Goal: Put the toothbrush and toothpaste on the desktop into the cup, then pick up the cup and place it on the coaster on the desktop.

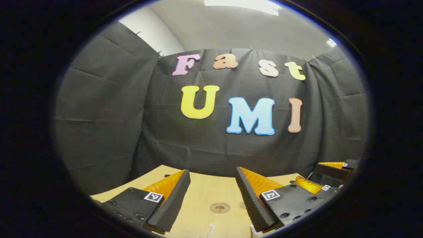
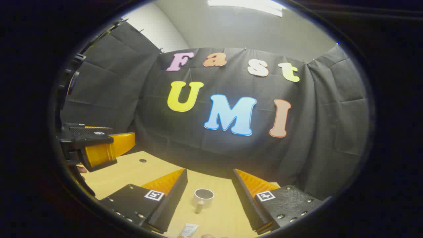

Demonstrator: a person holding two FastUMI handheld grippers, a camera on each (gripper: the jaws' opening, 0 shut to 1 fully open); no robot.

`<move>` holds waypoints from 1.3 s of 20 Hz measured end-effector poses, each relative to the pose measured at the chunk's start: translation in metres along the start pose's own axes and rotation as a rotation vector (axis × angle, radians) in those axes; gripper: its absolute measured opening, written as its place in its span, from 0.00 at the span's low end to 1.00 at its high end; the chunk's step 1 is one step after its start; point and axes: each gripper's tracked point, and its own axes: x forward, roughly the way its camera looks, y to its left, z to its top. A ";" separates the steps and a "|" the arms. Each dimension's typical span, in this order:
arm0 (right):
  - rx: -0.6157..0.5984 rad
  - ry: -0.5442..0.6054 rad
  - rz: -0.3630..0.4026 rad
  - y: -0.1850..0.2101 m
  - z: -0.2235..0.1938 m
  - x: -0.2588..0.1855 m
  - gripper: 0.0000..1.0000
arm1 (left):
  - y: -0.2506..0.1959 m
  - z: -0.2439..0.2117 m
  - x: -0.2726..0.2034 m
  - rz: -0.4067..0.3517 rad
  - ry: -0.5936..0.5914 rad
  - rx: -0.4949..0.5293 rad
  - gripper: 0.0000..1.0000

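Both grippers hang spread and empty above the light wooden bench (image 2: 132,172): left gripper (image 1: 211,185) over the round brown coaster (image 1: 220,207) and white toothbrush tip (image 1: 210,228), right gripper (image 2: 209,185) over the small grey cup (image 2: 203,195) with its handle toward the camera, white toothpaste tube (image 2: 188,230) nearer. Tube looks light, soft; best pinched mid-body. Brush stiff, slim, likely slippery. Nothing blocks the cup.

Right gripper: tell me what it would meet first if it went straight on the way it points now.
The right gripper is open and aimed over the desktop. The cup stands between its fingers' lines, so it would likely come first, though depth is unclear. Beyond it hangs the booth's black cloth wall.
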 end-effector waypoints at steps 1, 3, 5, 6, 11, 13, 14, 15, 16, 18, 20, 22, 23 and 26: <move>0.001 0.004 -0.003 -0.001 -0.001 0.001 0.86 | -0.001 -0.002 0.002 -0.002 0.003 -0.004 0.91; 0.004 0.013 -0.006 -0.002 -0.003 0.001 0.86 | -0.001 -0.003 0.007 -0.005 0.008 -0.010 0.91; 0.004 0.018 -0.013 -0.003 -0.004 0.002 0.86 | 0.000 -0.005 0.009 -0.009 0.011 -0.014 0.91; 0.001 0.020 -0.018 -0.004 -0.005 0.000 0.86 | 0.001 -0.005 0.010 -0.010 0.013 -0.013 0.91; -0.004 0.026 -0.022 -0.005 -0.006 -0.001 0.86 | 0.000 -0.001 0.011 -0.017 0.005 0.003 0.92; -0.005 0.025 -0.024 -0.005 -0.006 -0.001 0.86 | -0.002 0.000 0.011 -0.022 0.002 0.003 0.90; -0.004 0.026 -0.023 -0.005 -0.007 -0.002 0.86 | -0.004 0.000 0.012 -0.025 0.003 0.005 0.92; -0.002 0.027 -0.022 -0.004 -0.007 -0.001 0.86 | -0.005 0.000 0.013 -0.029 0.004 0.007 0.90; 0.001 0.029 -0.023 -0.004 -0.008 -0.002 0.86 | -0.007 -0.001 0.014 -0.035 0.007 0.008 0.92; 0.009 0.038 -0.025 -0.003 -0.011 -0.002 0.86 | -0.010 -0.003 0.016 -0.047 0.016 0.008 0.91; 0.021 0.055 -0.021 0.000 -0.016 -0.002 0.86 | -0.013 -0.007 0.018 -0.057 0.031 0.013 0.91; 0.033 0.077 -0.008 0.003 -0.022 -0.003 0.86 | -0.021 -0.017 0.022 -0.075 0.056 0.022 0.92; 0.037 0.092 -0.005 0.002 -0.025 -0.003 0.86 | -0.024 -0.023 0.025 -0.087 0.070 0.025 0.93; 0.050 0.130 -0.004 0.000 -0.034 -0.003 0.86 | -0.031 -0.032 0.034 -0.117 0.090 0.039 0.91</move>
